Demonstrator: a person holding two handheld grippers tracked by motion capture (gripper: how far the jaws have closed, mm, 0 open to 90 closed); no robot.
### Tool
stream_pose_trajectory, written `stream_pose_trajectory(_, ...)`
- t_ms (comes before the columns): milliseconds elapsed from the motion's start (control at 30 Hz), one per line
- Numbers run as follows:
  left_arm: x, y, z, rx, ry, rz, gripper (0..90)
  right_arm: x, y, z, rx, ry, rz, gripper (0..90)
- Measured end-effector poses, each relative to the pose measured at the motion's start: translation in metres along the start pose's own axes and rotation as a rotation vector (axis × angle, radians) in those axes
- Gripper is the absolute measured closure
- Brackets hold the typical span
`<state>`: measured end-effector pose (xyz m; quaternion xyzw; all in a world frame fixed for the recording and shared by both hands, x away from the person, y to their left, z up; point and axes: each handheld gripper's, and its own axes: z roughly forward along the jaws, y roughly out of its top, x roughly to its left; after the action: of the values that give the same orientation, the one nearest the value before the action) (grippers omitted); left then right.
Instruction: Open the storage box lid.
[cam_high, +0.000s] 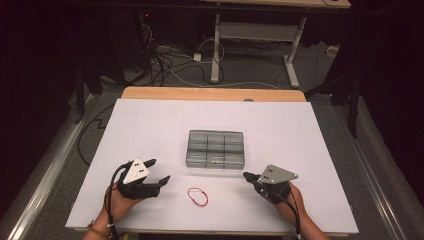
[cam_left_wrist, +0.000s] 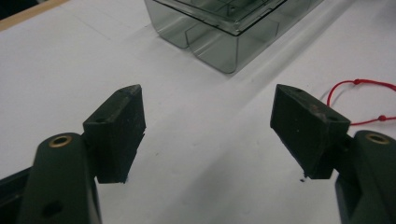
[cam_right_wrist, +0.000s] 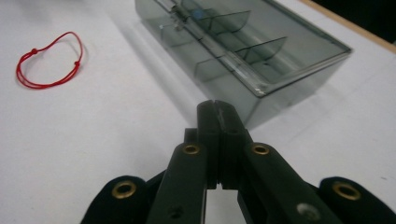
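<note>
Judging by how things lie, the work is at its start: the red string bracelet (cam_high: 198, 196) rests loose on the white bench (cam_high: 150, 130), untouched, between the two hands and just in front of the clear compartment box (cam_high: 215, 149). It seems meant for the box, and picking it up and placing it are both still to do. The left tongs (cam_high: 158, 171) stand released, jaws wide apart with nothing between them, near the bracelet's left side; in the left gripper view the bracelet (cam_left_wrist: 359, 100) lies just beyond the right-hand jaw. The right tongs (cam_high: 247, 175) are clenched on nothing, jaws pressed together, pointing toward the box's near corner. The box (cam_right_wrist: 243, 44) is divided into several cells, its lid apparently shut; most cells look bare, though one holds a small blue item too blurred to identify.
</note>
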<state>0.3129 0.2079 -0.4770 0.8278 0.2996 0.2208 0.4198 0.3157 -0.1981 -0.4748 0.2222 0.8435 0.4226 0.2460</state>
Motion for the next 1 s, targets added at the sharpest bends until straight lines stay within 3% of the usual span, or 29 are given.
stream_pose_trajectory(100, -0.003, 0.01, 0.012, 0.032, -0.032, 0.017, 26.4, 0.006, 0.003, 0.01, 0.037, 0.015, -0.011, 90.0)
stream_pose_trajectory(300, -0.002, 0.031, 0.037, 0.073, -0.068, 0.023, 27.1, 0.012, 0.022, 0.03, 0.051, 0.03, -0.046, 90.0)
stream_pose_trajectory(367, 0.001, 0.038, 0.047, 0.082, -0.079, 0.011, 27.1, 0.015, 0.03, 0.037, 0.057, 0.029, -0.069, 90.0)
stream_pose_trajectory(533, 0.008, 0.049, 0.061, 0.07, -0.112, -0.037, 27.4, 0.017, 0.042, 0.053, 0.071, 0.025, -0.073, 90.0)
stream_pose_trajectory(800, 0.007, 0.047, 0.071, 0.081, -0.141, -0.073, 33.4, 0.019, 0.044, 0.073, 0.107, 0.03, -0.064, 90.0)
stream_pose_trajectory(1000, 0.004, 0.047, 0.072, 0.076, -0.156, -0.061, 40.0, 0.019, 0.045, 0.074, 0.062, 0.038, -0.035, 90.0)
